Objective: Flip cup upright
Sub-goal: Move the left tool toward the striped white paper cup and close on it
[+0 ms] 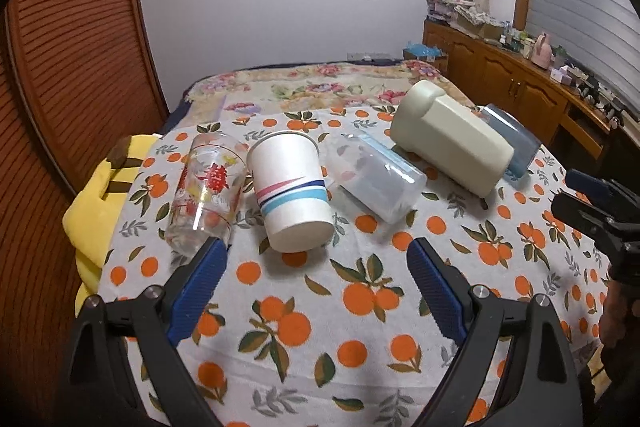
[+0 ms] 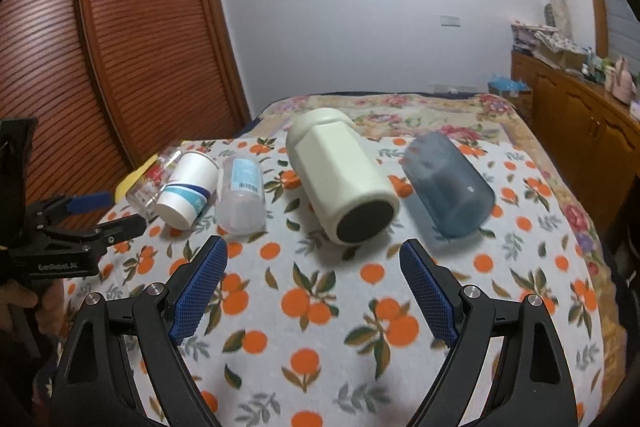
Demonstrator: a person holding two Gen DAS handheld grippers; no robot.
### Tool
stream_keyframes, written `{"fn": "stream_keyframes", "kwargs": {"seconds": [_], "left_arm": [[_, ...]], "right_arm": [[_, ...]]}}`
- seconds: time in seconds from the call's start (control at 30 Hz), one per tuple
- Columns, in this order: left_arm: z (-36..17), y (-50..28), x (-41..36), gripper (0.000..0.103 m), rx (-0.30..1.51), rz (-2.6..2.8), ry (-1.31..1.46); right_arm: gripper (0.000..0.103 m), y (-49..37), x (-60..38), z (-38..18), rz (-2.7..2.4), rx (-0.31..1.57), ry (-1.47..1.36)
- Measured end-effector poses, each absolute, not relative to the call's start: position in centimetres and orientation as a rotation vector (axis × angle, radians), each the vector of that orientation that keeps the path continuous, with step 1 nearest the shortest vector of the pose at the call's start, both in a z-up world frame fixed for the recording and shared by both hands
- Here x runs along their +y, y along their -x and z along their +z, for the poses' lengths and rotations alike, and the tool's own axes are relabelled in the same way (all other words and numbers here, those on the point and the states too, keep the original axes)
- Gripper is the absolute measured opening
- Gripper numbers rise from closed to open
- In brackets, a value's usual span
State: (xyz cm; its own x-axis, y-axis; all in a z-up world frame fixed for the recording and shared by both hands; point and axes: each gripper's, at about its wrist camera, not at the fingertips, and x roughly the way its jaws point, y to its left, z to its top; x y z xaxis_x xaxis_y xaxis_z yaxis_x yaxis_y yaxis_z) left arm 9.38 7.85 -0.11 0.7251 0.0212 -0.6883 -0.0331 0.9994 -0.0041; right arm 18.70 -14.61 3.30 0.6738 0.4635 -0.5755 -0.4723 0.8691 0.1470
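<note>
Five cups were seen lying on their sides in a row across an orange-patterned tablecloth, none yet stood upright. From the left they were a printed glass, a paper cup with pink, navy and light-blue stripes, a frosted plastic cup, a cream cup and a blue-grey cup. The left gripper was held wide open and empty just short of the paper cup, whose base was turned towards the fingers and whose mouth faced away, so its long axis ran nearly along the line of approach; the glass lay just beside the left finger. The right gripper was likewise spread wide with nothing in it, and the cream cup's dark base faced it almost head-on, the blue-grey cup lying off to its right. It was judged that the left gripper was nearer the glass and paper cup, the right nearer the cream and blue-grey cups, and that a grasp across the body, square to the long axis, would be needed. A red Chinese character was printed on the glass; a barcode label on the frosted plastic cup could not be read. "GenRobot.AI" was legible on the left gripper's body in the right wrist view.
</note>
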Motion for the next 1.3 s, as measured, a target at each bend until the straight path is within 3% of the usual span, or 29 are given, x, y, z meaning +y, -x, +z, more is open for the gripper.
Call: {"fn": "stream_keyframes", "kwargs": {"seconds": [0.2, 0.3, 0.73, 1.3], "left_arm": [[-0.6, -11.9, 9.4, 0.081, 0.838, -0.008, 0.063], [-0.8, -13.2, 9.9, 0.067, 0.867, -0.015, 0.080], [-1.7, -17.7, 10.5, 0.054, 0.983, -0.005, 0.090], [-3.4, -19.6, 10.3, 0.059, 1.050, 0.028, 0.097]], "right_arm": [[0.090, -20.2, -12.5, 4.0, 0.575, 0.650, 0.053], [0.088, -20.5, -11.1, 4.3, 0.607, 0.654, 0.093], [0.087, -21.1, -7.3, 4.3, 0.665, 0.654, 0.168], [0.087, -20.9, -6.7, 4.1, 0.693, 0.658, 0.156]]}}
